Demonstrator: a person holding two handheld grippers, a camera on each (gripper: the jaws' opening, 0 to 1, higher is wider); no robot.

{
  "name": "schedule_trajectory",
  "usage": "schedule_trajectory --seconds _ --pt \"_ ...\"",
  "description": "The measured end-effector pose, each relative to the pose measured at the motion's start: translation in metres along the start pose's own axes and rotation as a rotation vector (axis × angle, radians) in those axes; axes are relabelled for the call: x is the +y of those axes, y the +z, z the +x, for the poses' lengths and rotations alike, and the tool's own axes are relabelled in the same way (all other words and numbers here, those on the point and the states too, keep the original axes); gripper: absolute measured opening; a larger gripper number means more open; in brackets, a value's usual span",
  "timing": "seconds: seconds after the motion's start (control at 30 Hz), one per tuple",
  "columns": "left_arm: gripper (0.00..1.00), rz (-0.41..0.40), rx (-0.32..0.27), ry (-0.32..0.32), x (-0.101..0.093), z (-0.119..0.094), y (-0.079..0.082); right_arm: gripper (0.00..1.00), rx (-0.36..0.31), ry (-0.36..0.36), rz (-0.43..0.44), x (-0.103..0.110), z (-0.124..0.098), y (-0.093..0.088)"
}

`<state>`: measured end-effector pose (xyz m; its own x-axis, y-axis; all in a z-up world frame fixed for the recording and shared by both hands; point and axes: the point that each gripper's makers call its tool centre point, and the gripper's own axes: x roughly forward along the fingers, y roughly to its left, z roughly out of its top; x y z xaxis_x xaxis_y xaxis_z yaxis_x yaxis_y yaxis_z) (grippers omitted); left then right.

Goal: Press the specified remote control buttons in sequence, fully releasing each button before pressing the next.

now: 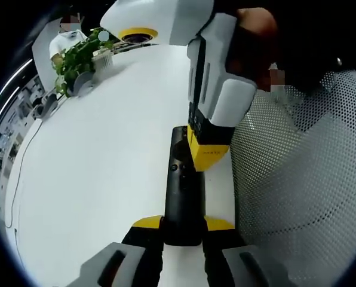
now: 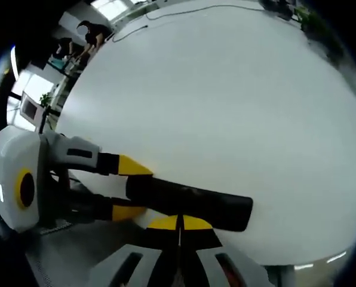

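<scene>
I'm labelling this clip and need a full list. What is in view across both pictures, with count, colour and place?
remote control: one, black, long, lying at the table's near edge, its near end between the left tongs' tips; also in the right gripper view.
table: one, white, large.
potted plant: one, green, at the far end of the table.
cable: one, thin, dark, along the table's left edge.
mesh chair: one, white, right of the table.
people: at least two, in the background, far from the table.
left tongs: yellow tips, closed on the remote's near end.
right tongs: yellow tips together, right at the remote's top; whether they touch is unclear.
</scene>
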<state>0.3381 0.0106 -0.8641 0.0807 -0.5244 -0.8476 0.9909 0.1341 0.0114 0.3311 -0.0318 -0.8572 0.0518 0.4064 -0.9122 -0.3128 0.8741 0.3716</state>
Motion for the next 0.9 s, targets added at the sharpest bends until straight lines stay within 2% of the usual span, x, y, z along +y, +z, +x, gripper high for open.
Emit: schedule_trajectory --seconds 0.23,0.6,0.73,0.9 --pt "0.24 0.008 0.005 -0.001 0.0001 0.0003 0.0001 0.0 0.001 0.0 0.011 -0.0011 0.0006 0.0" --pt "0.25 0.022 0.009 0.0 0.0 -0.0001 0.0004 0.0 0.018 -0.044 -0.057 -0.0001 0.0041 -0.0008" --pt "0.25 0.022 0.008 0.002 0.0002 -0.0001 0.0004 0.0 -0.006 -0.022 -0.025 -0.0015 0.0019 -0.0013" --pt "0.25 0.011 0.002 0.003 0.0003 -0.0001 0.0 0.0 -0.003 -0.01 -0.007 0.0006 0.0014 0.0007"
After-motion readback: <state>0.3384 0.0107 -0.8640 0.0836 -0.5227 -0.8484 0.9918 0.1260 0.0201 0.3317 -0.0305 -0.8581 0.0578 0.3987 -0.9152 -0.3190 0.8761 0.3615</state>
